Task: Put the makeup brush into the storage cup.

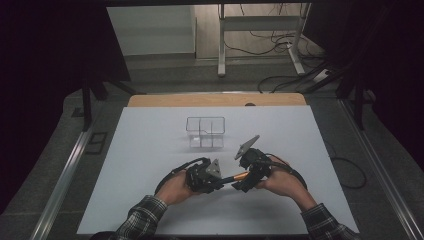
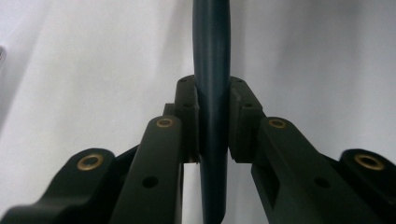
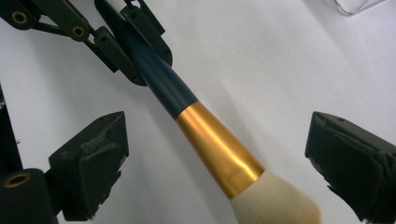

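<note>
A makeup brush [image 3: 187, 105] has a dark blue handle, a gold ferrule and a pale bristle head. My left gripper [image 2: 212, 100] is shut on its dark handle [image 2: 212, 70], which runs up between the jaws. The same gripper [image 3: 135, 49] shows at the top left of the right gripper view. My right gripper [image 3: 215, 154] is open, one jaw on each side of the ferrule and bristles without touching them. In the high view both grippers meet near the table's front, left gripper [image 1: 220, 181] and right gripper [image 1: 245, 181], with the brush [image 1: 239, 176] between them.
A clear plastic organiser [image 1: 205, 132] with several compartments stands on the white table [image 1: 150, 150] behind the grippers; its corner [image 3: 359, 5] shows at the top right of the right gripper view. A wooden strip [image 1: 215, 100] edges the far side. Cables lie on the floor beyond.
</note>
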Motion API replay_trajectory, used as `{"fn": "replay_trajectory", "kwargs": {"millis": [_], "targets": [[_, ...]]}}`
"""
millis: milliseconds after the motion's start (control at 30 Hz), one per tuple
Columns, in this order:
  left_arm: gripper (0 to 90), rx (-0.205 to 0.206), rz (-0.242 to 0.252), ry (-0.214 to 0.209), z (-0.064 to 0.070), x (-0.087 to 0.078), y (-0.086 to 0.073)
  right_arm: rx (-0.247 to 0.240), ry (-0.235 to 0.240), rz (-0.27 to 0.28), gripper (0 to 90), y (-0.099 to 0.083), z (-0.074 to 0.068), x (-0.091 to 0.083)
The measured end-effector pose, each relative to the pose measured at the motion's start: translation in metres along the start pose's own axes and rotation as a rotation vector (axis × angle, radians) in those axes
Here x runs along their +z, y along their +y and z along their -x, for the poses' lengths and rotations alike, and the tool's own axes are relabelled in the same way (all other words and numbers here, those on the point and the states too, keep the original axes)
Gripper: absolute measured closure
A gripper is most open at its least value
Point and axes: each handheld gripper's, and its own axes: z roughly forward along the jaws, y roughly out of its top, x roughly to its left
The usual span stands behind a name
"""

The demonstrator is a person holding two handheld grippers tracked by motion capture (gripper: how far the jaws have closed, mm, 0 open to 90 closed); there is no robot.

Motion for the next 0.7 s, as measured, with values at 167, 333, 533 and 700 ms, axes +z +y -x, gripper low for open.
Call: {"fn": "replay_trajectory", "kwargs": {"millis": [167, 333, 533, 700], "targets": [[77.2, -0.02, -0.007, 0.003, -0.001, -0.001, 0.0, -0.01, -0.013, 0.008, 5.2, -0.001, 0.0, 0.0], [77.2, -0.038, 0.008, 0.013, -0.002, -0.003, -0.002, 0.004, -0.029, 0.038, 4.7, -0.003, 0.003, -0.005], [77.2, -0.059, 0.025, 0.025, -0.004, -0.008, -0.004, 0.02, -0.036, 0.079, 3.1, -0.008, 0.007, -0.009], [77.2, -0.082, 0.05, 0.033, -0.005, -0.011, -0.007, 0.046, -0.058, 0.107, 2.3, -0.014, 0.01, -0.012]]}}
